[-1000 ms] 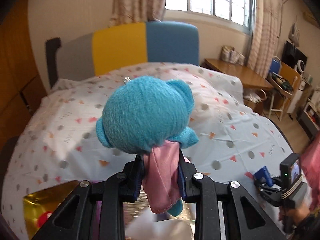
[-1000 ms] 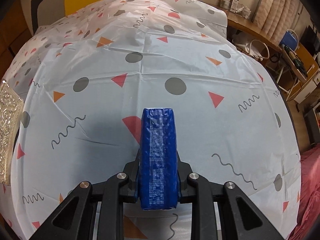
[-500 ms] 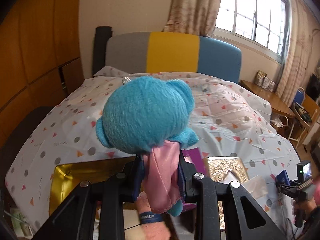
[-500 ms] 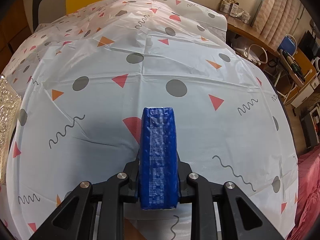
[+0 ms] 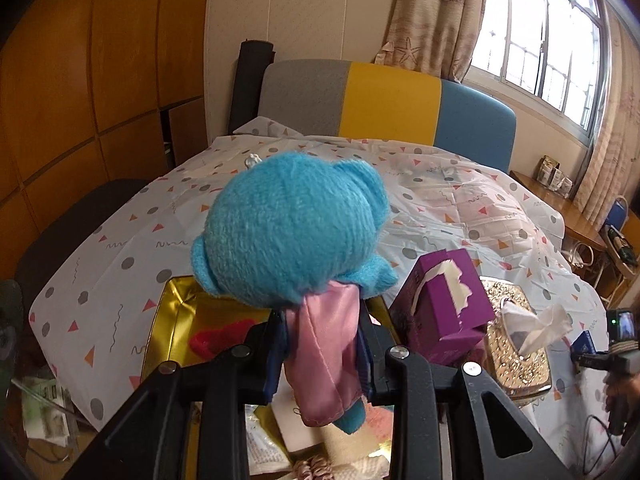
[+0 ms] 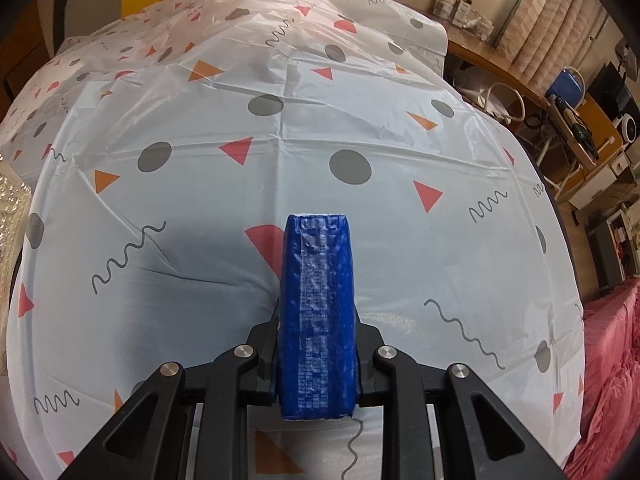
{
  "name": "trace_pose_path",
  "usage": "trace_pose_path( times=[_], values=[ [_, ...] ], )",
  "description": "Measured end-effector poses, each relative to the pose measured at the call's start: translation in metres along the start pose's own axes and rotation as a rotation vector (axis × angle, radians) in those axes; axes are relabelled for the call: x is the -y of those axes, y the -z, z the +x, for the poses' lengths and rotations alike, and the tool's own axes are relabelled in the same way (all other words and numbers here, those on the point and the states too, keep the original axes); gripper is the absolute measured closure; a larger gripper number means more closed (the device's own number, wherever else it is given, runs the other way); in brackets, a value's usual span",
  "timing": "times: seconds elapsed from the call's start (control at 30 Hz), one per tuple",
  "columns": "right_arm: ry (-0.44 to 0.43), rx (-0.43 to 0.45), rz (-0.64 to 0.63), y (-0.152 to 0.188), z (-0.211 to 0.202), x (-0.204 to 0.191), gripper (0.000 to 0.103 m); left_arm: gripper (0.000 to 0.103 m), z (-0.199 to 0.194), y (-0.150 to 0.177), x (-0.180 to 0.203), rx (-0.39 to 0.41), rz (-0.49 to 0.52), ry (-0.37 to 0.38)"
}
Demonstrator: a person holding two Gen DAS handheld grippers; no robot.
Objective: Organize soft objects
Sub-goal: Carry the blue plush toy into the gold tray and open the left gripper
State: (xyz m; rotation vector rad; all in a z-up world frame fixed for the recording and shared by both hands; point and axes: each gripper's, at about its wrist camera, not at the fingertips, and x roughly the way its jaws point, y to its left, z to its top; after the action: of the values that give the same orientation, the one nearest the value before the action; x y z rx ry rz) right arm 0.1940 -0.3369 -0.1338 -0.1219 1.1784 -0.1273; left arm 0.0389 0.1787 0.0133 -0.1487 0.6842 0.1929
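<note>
Left claw [image 5: 322, 354], closed on the pink satin cape and lower body of a blue plush [image 5: 292, 232], carries it above the gold tray [image 5: 168, 312]. Beside the tray, toward the window: a purple tissue box [image 5: 444, 300], then a glittery gold one [image 5: 516, 344]. Right claw [image 6: 316, 344], clamped on a blue packet [image 6: 316, 312], hangs over the bed's patterned sheet [image 6: 240, 120], beyond the tray. The plush looks light and squashy; its satin is likely slippery, so a grip through the stuffed body should hold better than cloth alone. The packet probably yields slightly; grip its flat faces.
</note>
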Motion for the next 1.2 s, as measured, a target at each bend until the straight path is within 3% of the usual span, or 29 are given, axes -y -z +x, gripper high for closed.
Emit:
trace_pose_path(
  times=[0.17,0.47,0.6,0.9,1.07,1.13,1.2],
  values=[
    [-0.043,-0.012,0.067,0.003,-0.011,-0.016,0.080,0.072,0.002,0.013,-0.011,-0.014,-0.004,-0.014],
    [-0.215,0.039,0.000,0.018,-0.030,-0.085,0.080,0.072,0.017,0.033,-0.031,-0.077,-0.048,-0.014],
    [-0.172,0.033,-0.079,0.022,-0.026,-0.103,0.080,0.072,0.014,0.041,-0.054,-0.079,-0.095,-0.022],
    [-0.152,0.044,-0.108,0.028,-0.030,-0.109,0.080,0.072,-0.007,0.068,-0.125,-0.120,-0.247,-0.082],
    [-0.154,0.045,-0.117,0.026,-0.029,-0.109,0.080,0.072,-0.001,0.071,-0.115,-0.165,-0.270,0.003],
    [-0.155,0.045,-0.120,0.026,-0.030,-0.109,0.080,0.070,0.007,0.064,-0.097,-0.168,-0.238,0.058],
    [-0.154,0.046,-0.124,0.026,-0.030,-0.109,0.080,0.069,0.019,0.059,-0.084,-0.184,-0.203,0.066]
  ],
)
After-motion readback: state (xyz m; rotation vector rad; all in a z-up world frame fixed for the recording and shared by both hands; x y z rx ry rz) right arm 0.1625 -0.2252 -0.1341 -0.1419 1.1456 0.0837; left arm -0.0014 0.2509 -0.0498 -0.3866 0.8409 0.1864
